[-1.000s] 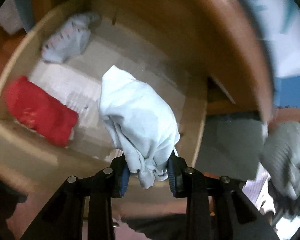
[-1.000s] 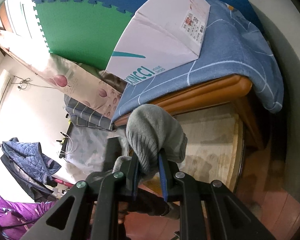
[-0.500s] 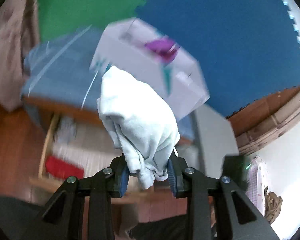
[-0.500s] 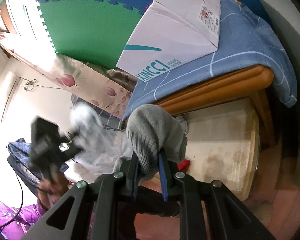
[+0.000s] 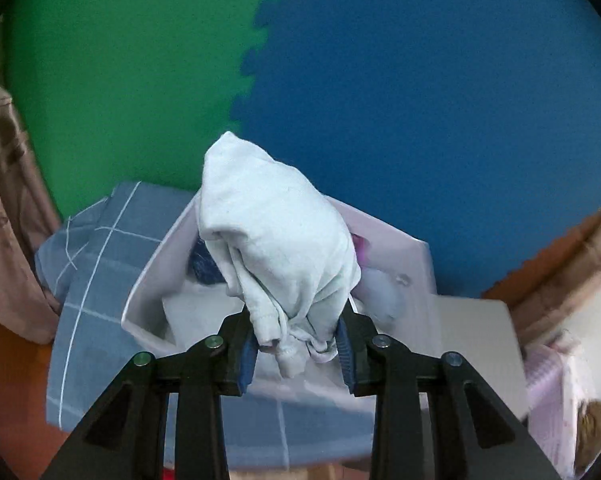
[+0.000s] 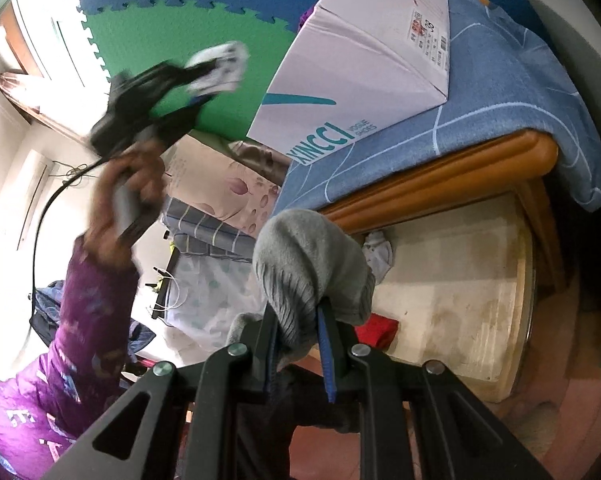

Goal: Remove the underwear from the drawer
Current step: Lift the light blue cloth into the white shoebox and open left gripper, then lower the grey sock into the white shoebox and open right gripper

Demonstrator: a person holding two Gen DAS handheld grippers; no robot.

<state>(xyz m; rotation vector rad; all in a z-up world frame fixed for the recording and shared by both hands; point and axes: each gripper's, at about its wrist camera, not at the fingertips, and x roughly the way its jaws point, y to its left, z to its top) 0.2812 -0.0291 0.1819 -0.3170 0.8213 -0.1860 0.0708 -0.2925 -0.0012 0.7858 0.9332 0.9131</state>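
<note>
My left gripper (image 5: pixel 298 344) is shut on a bunched pale-blue piece of underwear (image 5: pixel 276 236), held high over the open white cardboard box (image 5: pixel 148 280) on the blue checked bedcover (image 5: pixel 92 264). In the right wrist view that left gripper (image 6: pixel 214 70) shows blurred, raised in front of the green wall mat, with the pale cloth in it. My right gripper (image 6: pixel 298 346) is shut on a grey ribbed piece of underwear (image 6: pixel 304 264), held in front of the pulled-out drawer (image 6: pixel 460 304). A red piece (image 6: pixel 376 330) and a pale piece (image 6: pixel 378 252) lie inside the drawer.
The white box (image 6: pixel 364 72) stands on the bed above the drawer. The bed's orange wooden edge (image 6: pixel 440 184) runs over the drawer. Green (image 5: pixel 120 80) and blue foam mats (image 5: pixel 440 100) cover the wall. A purple sleeve (image 6: pixel 88 312) and folded bedding (image 6: pixel 216 184) are at left.
My left gripper has risen out of the drawer with the pale-blue underwear and now looks down over the white box on the bed. The right gripper has stayed nearly still with the grey piece.
</note>
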